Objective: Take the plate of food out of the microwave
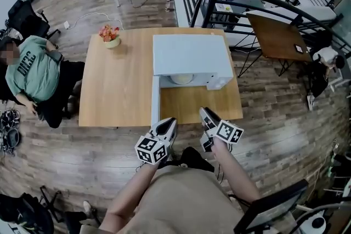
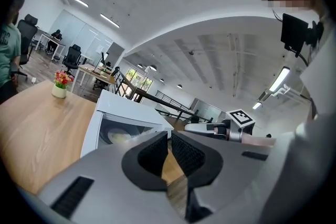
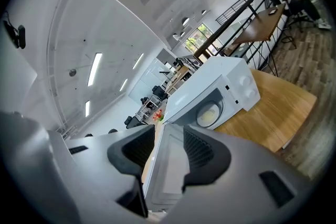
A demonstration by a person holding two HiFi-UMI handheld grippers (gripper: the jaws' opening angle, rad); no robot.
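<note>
Microwave [image 1: 189, 57] on table [image 1: 115, 90], door [image 1: 155, 101] open, plate of food [image 1: 182, 79] inside. Left gripper [image 1: 169, 124] jaws together, right gripper [image 1: 207, 116] jaws apart, both empty.

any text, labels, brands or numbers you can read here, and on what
No text can be read for certain.
Shirt of the seated person: dark block letters, too blurred to read.
Microwave dials: any markings are too small to read.
Marker cubes: black-and-white squares only, no letters.
</note>
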